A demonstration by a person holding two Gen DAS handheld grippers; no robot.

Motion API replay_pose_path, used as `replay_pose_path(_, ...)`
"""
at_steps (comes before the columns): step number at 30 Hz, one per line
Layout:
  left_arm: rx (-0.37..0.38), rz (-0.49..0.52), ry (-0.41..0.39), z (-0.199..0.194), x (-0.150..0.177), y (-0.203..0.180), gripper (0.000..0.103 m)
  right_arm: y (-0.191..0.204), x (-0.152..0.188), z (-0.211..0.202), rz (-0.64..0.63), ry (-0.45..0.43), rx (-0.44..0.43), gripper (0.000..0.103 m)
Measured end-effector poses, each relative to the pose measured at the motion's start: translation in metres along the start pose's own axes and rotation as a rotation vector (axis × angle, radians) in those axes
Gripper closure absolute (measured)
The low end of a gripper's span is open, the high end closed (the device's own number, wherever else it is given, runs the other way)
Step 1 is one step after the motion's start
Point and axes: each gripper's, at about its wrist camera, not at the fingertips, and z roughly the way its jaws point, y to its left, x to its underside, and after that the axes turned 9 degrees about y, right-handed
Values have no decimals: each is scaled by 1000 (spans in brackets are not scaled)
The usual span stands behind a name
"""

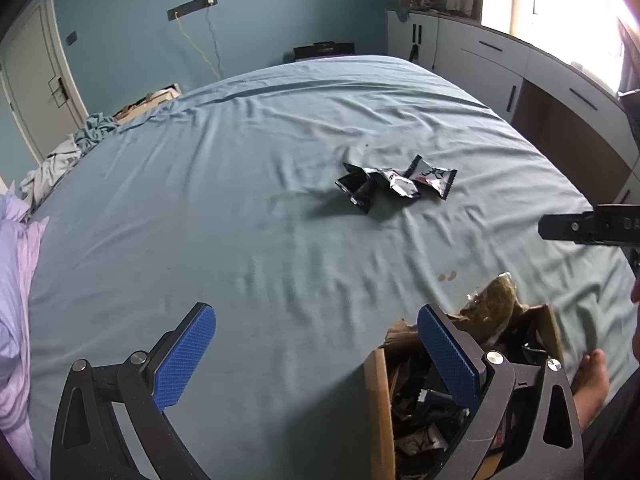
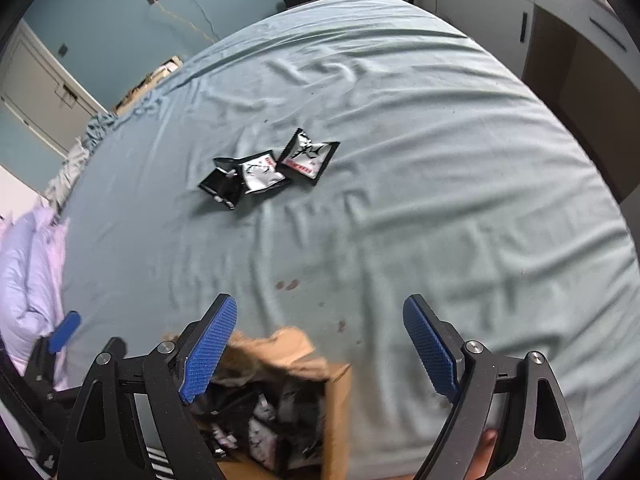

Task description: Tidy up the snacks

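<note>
While both tools hang over the near edge of the bed (image 1: pixel 280 240), the job's target sits well ahead: a small cluster of snack packets (image 1: pixel 394 184) on the sheet, approx centre of mattress.

L gripper (image 1: pixel 316 352): jaws wide, nothing between pads. R gripper (image 2: pixel 320 344): also wide, empty.

Cardboard box (image 2: pixel 316 360) w/ more packets inside sits right under/just below the tools; to the R of L gripper, below-left of R gripper.

Key relation: cluster lies fwd + slightly R of L gripper; fwd + slightly L of R gripper (image 2: pixel 268 170). Neither clearly nearer; R tool looks a bit more in line, judgement only.

Cluster's long axis runs across both views, roughly L–R, tilted a little. Black packet (image 2: pixel 222 188) at L end, white/red-print packet (image 2: pixel 308 156) at R end, one white packet between, overlapping. R-end packet sits corner-on, point aimed away from tools.

Likely next: reach fwd, jaws turned to span a packet's short side.
</note>
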Motion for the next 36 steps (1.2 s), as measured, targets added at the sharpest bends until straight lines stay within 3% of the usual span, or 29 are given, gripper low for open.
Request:
replay_pose_path(14,21,-33,31,16,-8,7,0,-4,-48,42,31,58,15,18)
replay_pose_path(24,53,-82,60,28,-13,18,0,-16,-84,83,120,130,-101,18)
replay_pose_path(33,105,-139,86,36,-12,30,0,5,-151,124,94,36,-14,18)
replay_pose_path(36,116,-130,96,40,-12,30,0,20,-162,152,36,61,44,18)
